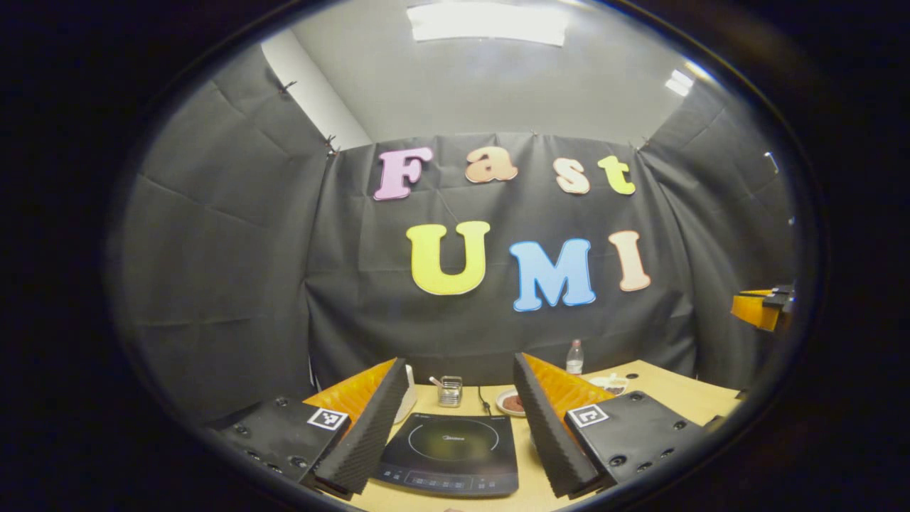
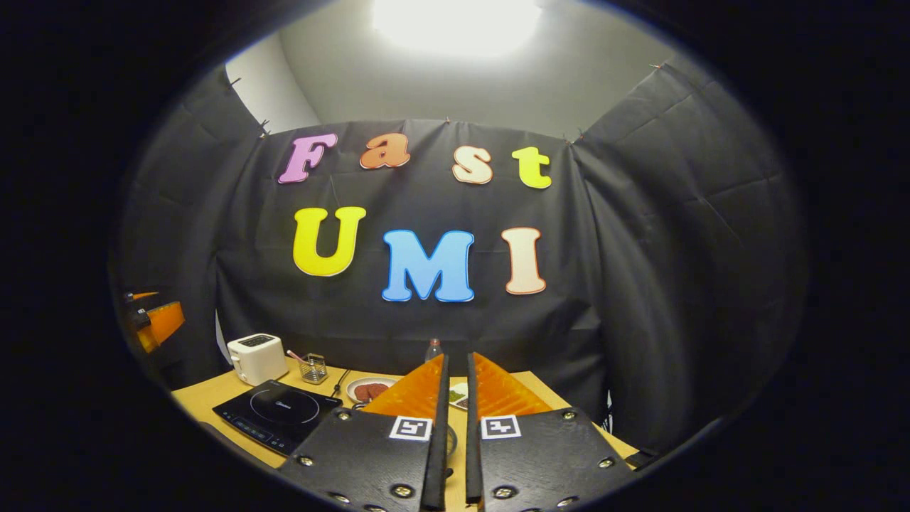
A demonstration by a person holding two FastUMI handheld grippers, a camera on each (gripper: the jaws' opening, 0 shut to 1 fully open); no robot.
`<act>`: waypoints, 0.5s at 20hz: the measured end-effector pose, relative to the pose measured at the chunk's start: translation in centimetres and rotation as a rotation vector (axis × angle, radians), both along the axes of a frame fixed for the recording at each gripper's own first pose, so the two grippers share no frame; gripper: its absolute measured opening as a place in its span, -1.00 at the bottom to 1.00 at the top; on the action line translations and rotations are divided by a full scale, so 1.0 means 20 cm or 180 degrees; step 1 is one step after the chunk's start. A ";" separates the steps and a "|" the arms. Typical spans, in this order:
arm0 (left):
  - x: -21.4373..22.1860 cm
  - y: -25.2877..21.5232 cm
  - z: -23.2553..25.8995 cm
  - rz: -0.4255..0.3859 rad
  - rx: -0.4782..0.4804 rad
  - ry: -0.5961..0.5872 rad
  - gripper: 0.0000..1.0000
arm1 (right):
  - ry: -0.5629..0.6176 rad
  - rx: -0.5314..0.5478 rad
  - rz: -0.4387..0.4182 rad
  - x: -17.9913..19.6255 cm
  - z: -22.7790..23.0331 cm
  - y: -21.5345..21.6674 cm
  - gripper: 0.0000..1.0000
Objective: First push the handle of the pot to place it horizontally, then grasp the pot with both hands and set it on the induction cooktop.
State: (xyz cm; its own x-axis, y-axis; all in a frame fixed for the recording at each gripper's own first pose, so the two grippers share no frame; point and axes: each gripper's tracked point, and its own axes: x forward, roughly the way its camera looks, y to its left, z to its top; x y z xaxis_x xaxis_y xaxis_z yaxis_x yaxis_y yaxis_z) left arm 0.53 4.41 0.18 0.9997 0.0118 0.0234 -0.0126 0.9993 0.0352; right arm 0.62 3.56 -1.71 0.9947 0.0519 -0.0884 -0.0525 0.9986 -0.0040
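Note:
The black induction cooktop (image 1: 448, 444) lies flat on the wooden table, straight ahead between the fingers of my left gripper (image 1: 461, 361), which stands wide open and holds nothing. In the right gripper view the cooktop (image 2: 281, 412) sits to the left of my right gripper (image 2: 457, 355). That gripper's fingers stand almost together with a thin slit between them. Low in that slit a bit of a curved rim (image 2: 449, 441) shows; I cannot tell what it belongs to. Each gripper appears at the edge of the other's view: the right gripper (image 1: 764, 307) and the left gripper (image 2: 153, 320), both held above the table.
Behind the cooktop stand a white toaster (image 2: 256, 358), a small wire basket (image 2: 313, 368), a plate of dark food (image 2: 370, 390), a plastic bottle (image 2: 432, 350) and a second dish (image 1: 610, 384). The table (image 2: 206, 395) runs up to the cloth wall.

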 end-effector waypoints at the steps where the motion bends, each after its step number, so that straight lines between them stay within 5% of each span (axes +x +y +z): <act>1: 0.00 0.02 -0.01 -0.0005 0.0007 -0.0008 0.97 | 0.0056 -0.0002 0.0036 0.01 -0.06 0.06 -0.79; 2: 0.01 0.03 0.00 -0.0013 0.0014 -0.0015 0.93 | 0.0037 -0.0011 -0.0002 -0.02 -0.07 0.07 -0.98; 10: 0.05 0.22 -0.05 -0.0055 -0.0033 -0.0030 0.99 | 0.0351 -0.0011 0.0365 -0.01 -0.22 0.34 -0.91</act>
